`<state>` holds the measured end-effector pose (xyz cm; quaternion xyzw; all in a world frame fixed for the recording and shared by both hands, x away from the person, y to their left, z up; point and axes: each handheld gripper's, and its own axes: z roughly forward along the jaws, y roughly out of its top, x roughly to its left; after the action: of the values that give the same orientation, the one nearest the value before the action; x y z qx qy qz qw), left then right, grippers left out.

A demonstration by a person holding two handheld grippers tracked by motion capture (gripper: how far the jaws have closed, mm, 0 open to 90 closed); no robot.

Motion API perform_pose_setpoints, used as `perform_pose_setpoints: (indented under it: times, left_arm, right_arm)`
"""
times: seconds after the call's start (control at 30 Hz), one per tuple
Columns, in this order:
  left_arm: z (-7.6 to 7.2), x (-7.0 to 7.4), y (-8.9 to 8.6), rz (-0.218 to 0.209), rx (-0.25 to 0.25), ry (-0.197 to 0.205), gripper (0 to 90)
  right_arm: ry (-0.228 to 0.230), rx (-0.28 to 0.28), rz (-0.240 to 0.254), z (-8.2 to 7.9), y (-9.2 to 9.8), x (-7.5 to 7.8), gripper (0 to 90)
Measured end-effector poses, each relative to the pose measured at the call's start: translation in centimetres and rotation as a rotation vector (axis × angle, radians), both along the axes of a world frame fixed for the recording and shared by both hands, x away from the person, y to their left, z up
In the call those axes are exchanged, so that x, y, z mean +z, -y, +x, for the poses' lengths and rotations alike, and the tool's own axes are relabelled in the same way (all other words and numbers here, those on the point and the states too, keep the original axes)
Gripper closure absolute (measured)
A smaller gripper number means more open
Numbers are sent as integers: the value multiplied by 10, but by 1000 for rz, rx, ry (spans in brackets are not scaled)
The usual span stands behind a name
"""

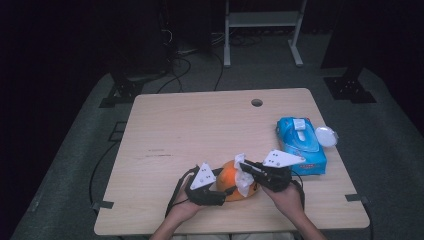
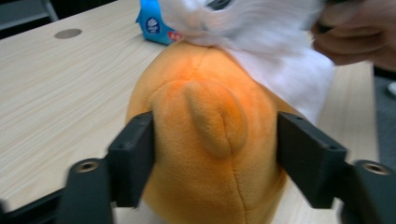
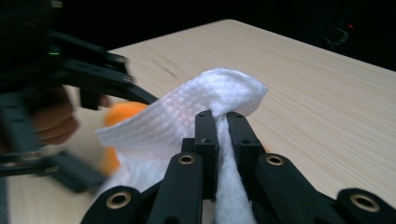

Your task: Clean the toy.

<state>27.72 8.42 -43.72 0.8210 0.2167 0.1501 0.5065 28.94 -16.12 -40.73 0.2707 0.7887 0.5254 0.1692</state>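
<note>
- The left gripper point(image 1: 220, 192) sits at the near edge of the wooden table point(image 1: 200, 125), held by the person's left hand point(image 1: 182, 207) coming in from the bottom of the high view.
- Its two black jaws stand partly apart, one against each flank of an orange plush toy point(image 2: 210, 140); in the left gripper view the pads point(image 2: 133, 154) press into the soft fabric on both sides, so the toy is clamped between them.
- The toy rests near the front middle of the table, between the two grippers point(image 1: 235, 182).
- The right gripper point(image 3: 220, 119) has its jaws squeezed almost together on a white wipe point(image 3: 187, 112); a fold of the sheet bulges above the jaw tips and the rest hangs down between the jaws.
- In the high view the right gripper point(image 1: 247, 170) points in from the right, with the wipe point(image 1: 244, 181) lying against the top and right side of the toy.
- The left gripper view shows the wipe point(image 2: 261, 32) draped over the toy's upper right part, touching it.
- A blue pack of wipes point(image 1: 300, 145) lies flat on the right part of the table, just beyond the right gripper and apart from the toy; its round white lid point(image 1: 326, 135) is flipped open toward the table's right edge.
</note>
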Motion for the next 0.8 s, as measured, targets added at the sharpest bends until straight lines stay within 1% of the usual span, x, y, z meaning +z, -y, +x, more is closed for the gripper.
perform_pose_setpoints:
  times: [0.07,0.1,0.13,0.17,0.2,0.23,0.27,0.3,0.33,0.37,0.4,0.43,0.47,0.5,0.53,0.63,0.67,0.7,0.77,0.8]
  left_arm:
    - [0,-1,-3,2,1,-3,369]
    - [0,-1,-3,3,5,-6,372]
    - [0,-2,-4,-5,3,-12,370]
    - [1,-1,-5,-10,-2,-19,361]
    - [2,0,-6,-16,-8,-23,345]
    - [3,2,-5,-24,-10,-32,299]
    - [4,5,-6,-38,-1,-40,246]
    - [6,8,-6,-74,12,-41,199]
    - [7,9,-6,-88,16,-42,192]
    - [7,10,-6,-71,16,-35,211]
    - [6,8,-6,-45,16,-18,253]
    - [5,6,-7,-36,14,-12,300]
    - [6,4,-8,-40,14,-18,323]
    - [6,3,-10,-38,19,-22,340]
    - [7,3,-11,-32,25,-23,354]
    - [10,0,-17,-45,36,-47,371]
    - [10,0,-18,-41,36,-48,374]
    - [10,-1,-19,-41,36,-50,377]
    - [9,-1,-20,-29,40,-47,386]
    - [10,-1,-21,-30,40,-48,387]
  right_arm:
    - [2,-1,-13,2,2,-1,834]
    - [-8,-14,-10,4,5,-2,834]
    - [-17,-33,-12,7,9,-4,834]
    - [-18,-50,-24,9,13,-6,834]
    - [-33,-61,-15,11,17,-8,834]
    - [-49,-60,6,12,19,-9,834]
    - [-44,-59,8,11,18,-9,834]
    - [-32,-45,5,8,15,-7,834]
    - [-33,-11,25,5,11,-5,833]
    - [-24,11,35,3,7,-4,833]
    - [-5,27,22,0,2,-2,832]
    - [14,27,-6,-2,-1,-2,833]
    - [12,27,-11,-1,-1,-2,833]
    - [-3,23,0,2,2,-4,833]
    - [-19,8,3,5,6,-6,833]
    - [-30,-60,-28,11,17,-13,833]
    - [-47,-71,-19,13,21,-15,833]
    - [-55,-73,-14,13,22,-16,833]
    - [-42,-65,-8,10,19,-13,833]
    - [-30,-46,1,7,16,-10,833]
